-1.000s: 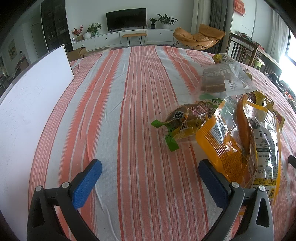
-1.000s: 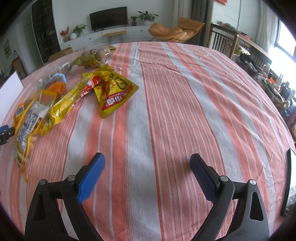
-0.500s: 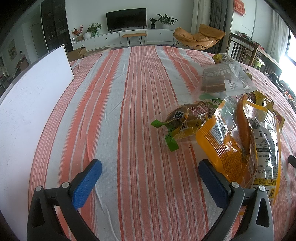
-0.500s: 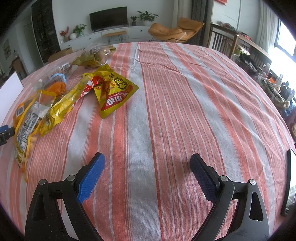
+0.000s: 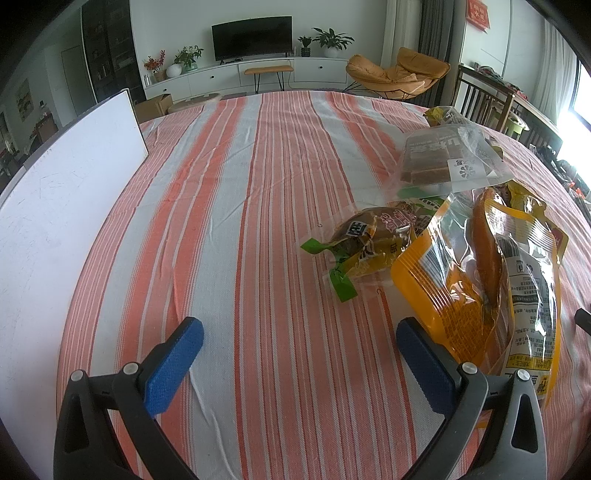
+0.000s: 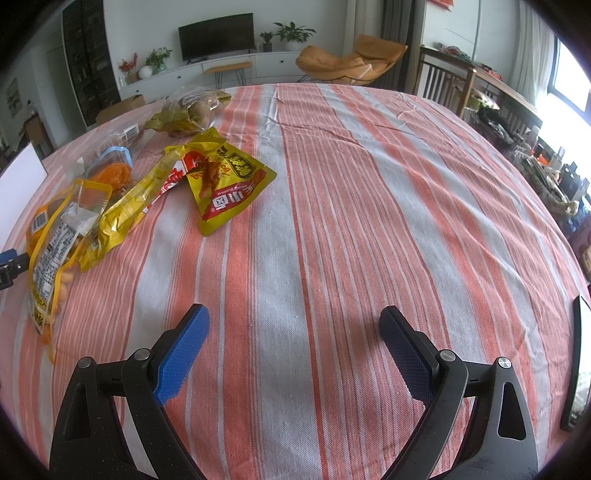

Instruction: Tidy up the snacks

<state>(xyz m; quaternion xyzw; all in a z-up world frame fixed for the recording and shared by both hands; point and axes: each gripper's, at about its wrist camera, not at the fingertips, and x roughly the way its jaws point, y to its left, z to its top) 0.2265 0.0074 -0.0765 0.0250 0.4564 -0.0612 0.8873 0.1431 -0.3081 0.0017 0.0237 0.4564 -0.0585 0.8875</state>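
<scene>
Sorting not yet begun, by my judgement. Left gripper and right gripper both hover empty over the striped tablecloth, fingers spread. Snack packets lie clustered just beside the left gripper's right finger; next move calls for closing on one.

A white wall closes the far side of the room. Against it runs a long, low white cabinet, with a dark flat television on top, potted green plants to its right and a red-flowered plant to its left. A small wooden bench stands in front of the cabinet. An orange lounge chair sits to the right, near grey curtains. A dark shelving unit fills the left corner. Wooden dining chairs stand at the right, and bright daylight pours through a window there. A cardboard box lies on the floor.
</scene>
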